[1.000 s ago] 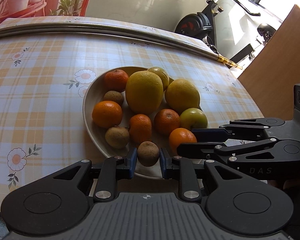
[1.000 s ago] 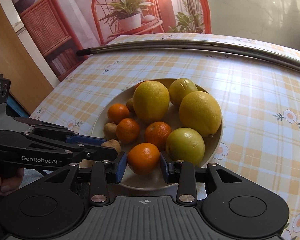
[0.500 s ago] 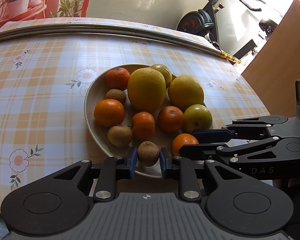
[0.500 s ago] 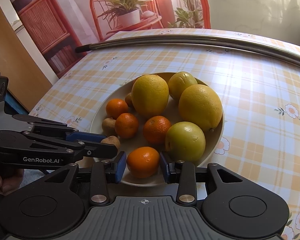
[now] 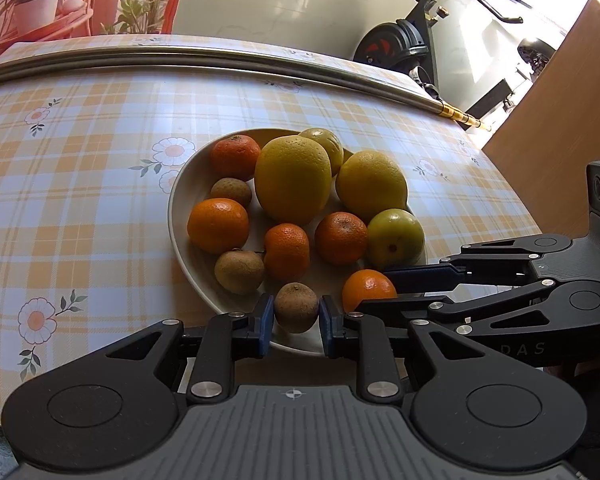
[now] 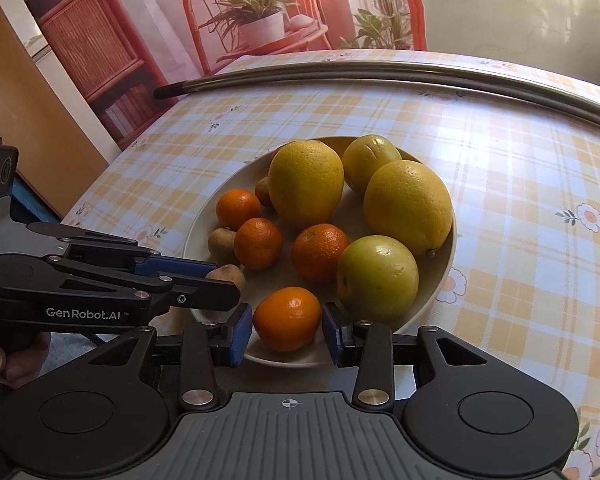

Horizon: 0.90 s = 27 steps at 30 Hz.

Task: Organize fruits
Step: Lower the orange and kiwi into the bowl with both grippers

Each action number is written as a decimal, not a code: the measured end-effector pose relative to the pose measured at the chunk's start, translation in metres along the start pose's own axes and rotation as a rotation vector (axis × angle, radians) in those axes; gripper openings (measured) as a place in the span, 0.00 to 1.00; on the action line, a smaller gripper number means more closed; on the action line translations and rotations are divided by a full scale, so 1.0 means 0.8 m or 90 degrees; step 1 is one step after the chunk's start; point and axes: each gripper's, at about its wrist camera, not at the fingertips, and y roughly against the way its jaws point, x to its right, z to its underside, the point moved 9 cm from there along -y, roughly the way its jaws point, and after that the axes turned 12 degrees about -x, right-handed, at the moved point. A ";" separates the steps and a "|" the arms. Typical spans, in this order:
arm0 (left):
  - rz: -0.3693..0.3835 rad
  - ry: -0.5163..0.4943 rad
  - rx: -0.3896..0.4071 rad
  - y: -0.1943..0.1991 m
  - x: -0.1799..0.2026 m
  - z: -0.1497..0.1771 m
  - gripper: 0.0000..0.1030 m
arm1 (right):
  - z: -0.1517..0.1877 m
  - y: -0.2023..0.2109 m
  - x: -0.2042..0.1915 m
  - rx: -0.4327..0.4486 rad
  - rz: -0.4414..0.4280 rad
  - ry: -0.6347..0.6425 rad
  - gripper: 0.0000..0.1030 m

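Observation:
A cream plate on the checked tablecloth holds two big yellow citrus fruits, a green fruit, several mandarins and small brown fruits. My left gripper is shut on a small brown fruit at the plate's near rim. In the right wrist view that left gripper comes in from the left, with the brown fruit showing past its fingers. My right gripper is shut on a mandarin at the near rim. In the left wrist view it reaches in from the right around the mandarin.
A metal rod lies across the far side of the table. A wooden panel and an exercise bike stand beyond the right edge. A person's hand holds the left gripper's handle. The tablecloth left of the plate is bare.
Both grippers stay closed on their fruits. The rest of the plate has shifted slightly away in both views, as the grippers drew back a little with the brown fruit and the mandarin.

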 end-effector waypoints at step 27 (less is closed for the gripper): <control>-0.009 -0.012 0.017 0.012 0.004 0.001 0.25 | 0.000 0.009 0.001 0.010 0.018 0.012 0.42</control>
